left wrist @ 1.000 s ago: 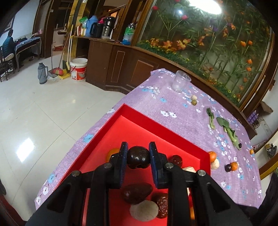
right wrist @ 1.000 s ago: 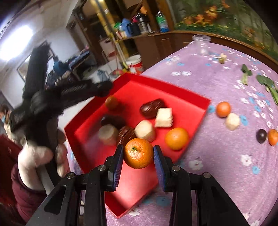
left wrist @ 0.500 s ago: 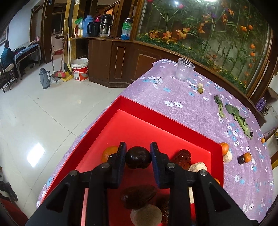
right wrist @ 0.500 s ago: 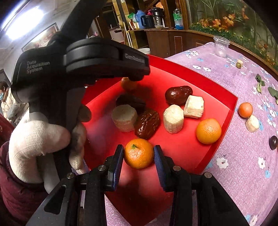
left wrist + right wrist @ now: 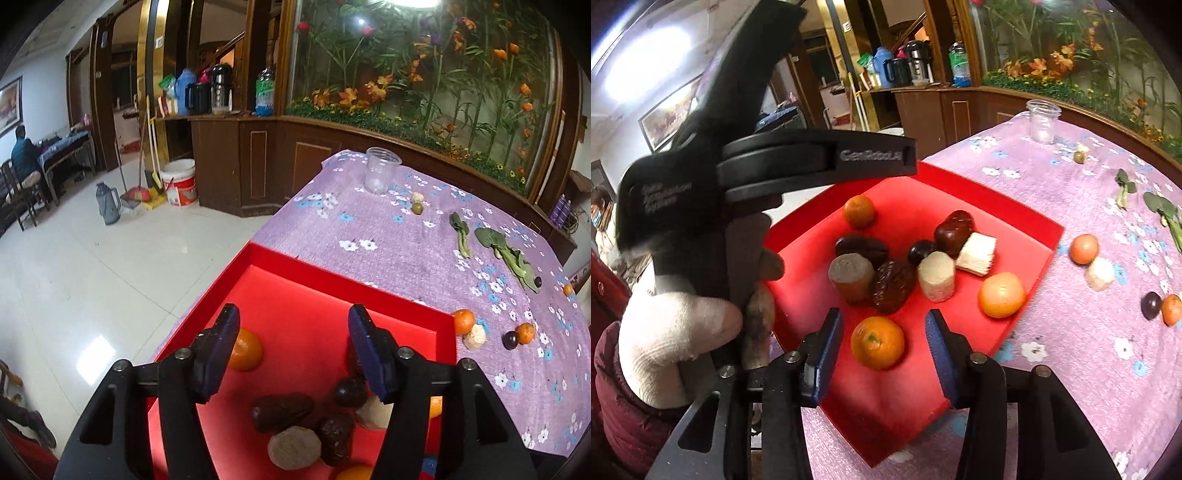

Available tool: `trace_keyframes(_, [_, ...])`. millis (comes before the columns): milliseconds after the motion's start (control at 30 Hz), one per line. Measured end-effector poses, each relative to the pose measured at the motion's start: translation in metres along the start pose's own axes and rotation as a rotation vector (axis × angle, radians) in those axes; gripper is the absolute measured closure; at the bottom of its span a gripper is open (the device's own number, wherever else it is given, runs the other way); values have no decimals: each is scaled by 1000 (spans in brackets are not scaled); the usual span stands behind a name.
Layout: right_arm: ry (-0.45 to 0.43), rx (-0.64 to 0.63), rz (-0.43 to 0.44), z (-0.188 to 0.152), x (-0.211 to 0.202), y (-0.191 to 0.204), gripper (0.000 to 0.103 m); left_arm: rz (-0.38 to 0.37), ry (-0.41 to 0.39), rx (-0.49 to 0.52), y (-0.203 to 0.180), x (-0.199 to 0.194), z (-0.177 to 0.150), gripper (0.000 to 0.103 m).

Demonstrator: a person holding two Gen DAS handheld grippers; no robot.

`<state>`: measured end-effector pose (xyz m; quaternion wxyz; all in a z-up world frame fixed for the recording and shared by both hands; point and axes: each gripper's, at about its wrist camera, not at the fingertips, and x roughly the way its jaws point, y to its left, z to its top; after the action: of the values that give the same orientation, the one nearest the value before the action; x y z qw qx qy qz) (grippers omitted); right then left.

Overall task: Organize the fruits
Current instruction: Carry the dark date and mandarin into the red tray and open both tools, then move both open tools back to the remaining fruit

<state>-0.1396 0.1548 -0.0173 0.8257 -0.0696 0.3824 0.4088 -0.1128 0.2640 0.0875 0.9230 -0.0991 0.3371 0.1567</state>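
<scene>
Both grippers opening over red tray (image 5: 1027, 218): right gripper (image 5: 884, 350) jaws clear of tangerine (image 5: 877, 341), lower centre; left gripper (image 5: 293, 349) empty. Strays remain right on tablecloth (image 5: 1071, 350): orange (image 5: 1084, 249), plum (image 5: 1150, 304).

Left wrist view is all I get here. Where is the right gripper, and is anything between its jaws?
Observer: The right gripper is over the near corner of the red tray. Its jaws are opening, with an orange between them and both pads clear of it.
Operator: Is that orange hanging, or is it down?
Observer: It looks down. It appears to rest on the tray floor, close to the near corner.
Operator: Is anything in the tray cut off in my view?
Observer: Yes, a white square-cut block lies against a dark red date.
</scene>
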Motion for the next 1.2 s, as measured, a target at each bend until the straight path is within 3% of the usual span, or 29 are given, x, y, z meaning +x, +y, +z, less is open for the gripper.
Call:
trace_keyframes(400, [-37, 73, -42, -24, -35, -19, 50, -19, -53, 71, -34, -37, -3, 33])
trace_keyframes(700, [-66, 172, -126, -53, -70, -60, 47, -95, -53, 77, -54, -57, -4, 29])
trace_keyframes(1033, [-107, 427, -232, -76, -109, -154, 46, -201, 27, 132, -90, -37, -18, 25])
trace_keyframes(1200, [-104, 459, -255, -69, -110, -181, 46, -258, 82, 179, -118, -20, -27, 25])
